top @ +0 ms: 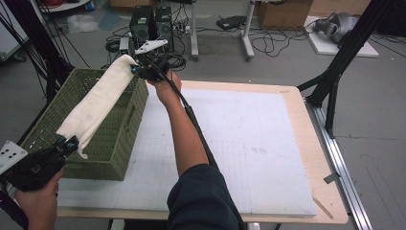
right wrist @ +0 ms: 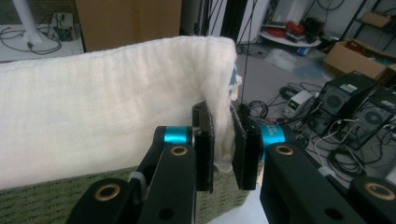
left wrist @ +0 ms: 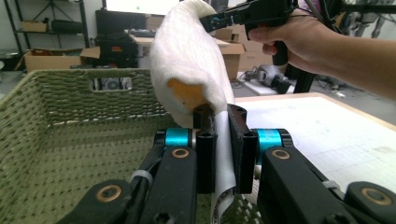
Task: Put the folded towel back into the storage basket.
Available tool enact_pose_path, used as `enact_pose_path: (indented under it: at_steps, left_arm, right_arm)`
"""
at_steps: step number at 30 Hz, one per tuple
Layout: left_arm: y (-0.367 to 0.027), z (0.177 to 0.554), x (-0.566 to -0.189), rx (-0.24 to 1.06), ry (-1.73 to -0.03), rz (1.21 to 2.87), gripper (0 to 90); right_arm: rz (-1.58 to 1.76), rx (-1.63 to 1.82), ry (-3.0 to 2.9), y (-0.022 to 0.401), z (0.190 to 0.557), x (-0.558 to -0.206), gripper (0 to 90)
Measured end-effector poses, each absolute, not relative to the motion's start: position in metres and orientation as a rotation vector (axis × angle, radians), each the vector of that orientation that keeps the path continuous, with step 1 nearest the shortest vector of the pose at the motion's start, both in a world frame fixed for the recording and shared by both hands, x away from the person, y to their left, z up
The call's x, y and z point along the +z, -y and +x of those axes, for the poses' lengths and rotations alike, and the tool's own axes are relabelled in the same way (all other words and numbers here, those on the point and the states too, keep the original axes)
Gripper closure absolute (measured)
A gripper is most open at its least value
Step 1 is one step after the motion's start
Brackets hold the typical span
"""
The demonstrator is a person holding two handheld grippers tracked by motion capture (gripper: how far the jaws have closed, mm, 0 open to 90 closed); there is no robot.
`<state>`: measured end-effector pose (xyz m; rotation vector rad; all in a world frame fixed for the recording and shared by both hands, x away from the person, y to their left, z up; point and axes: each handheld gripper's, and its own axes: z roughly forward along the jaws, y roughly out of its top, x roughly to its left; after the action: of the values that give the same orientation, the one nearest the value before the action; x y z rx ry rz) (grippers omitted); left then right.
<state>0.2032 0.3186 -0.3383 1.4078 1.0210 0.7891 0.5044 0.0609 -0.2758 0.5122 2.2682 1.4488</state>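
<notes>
Above green basket point(top: 115, 143), both hand-held grippers clamp white towel point(top: 98, 103); no legible writing.

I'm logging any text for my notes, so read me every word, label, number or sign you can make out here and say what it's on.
No text can be read in any view.
Cyan collar of the right gripper: faint print, too blurred to read.
Tag at the towel corner: a blue-green mark, no letters legible.
Computer tower on the floor: a small green sticker, too small to read.
Cardboard boxes behind the basket: no legible marking.
</notes>
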Motion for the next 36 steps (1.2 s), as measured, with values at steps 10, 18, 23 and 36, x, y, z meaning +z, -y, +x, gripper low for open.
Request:
enact_pose_path:
  at_steps: [10,18,23,36]
  left_arm:
    - [-0.333,0.199,-0.343,0.821,-1.075,1.404,82.3]
    - [-0.341,0.202,-0.350,0.812,-1.174,1.351,77.1]
    - [-0.347,0.203,-0.353,0.884,-1.208,1.300,42.2]
    - [-0.344,0.204,-0.344,0.835,-1.176,1.194,17.8]
  right_arm:
    - [0.510,1.410,-2.295,-0.098,0.507,-0.280,80.8]
    - [0.502,1.368,-2.285,-0.124,0.505,-0.284,79.4]
    - [0.591,1.359,-2.251,-0.131,0.506,-0.290,48.8]
    - [0.610,1.473,-2.344,-0.080,0.490,-0.274,25.6]
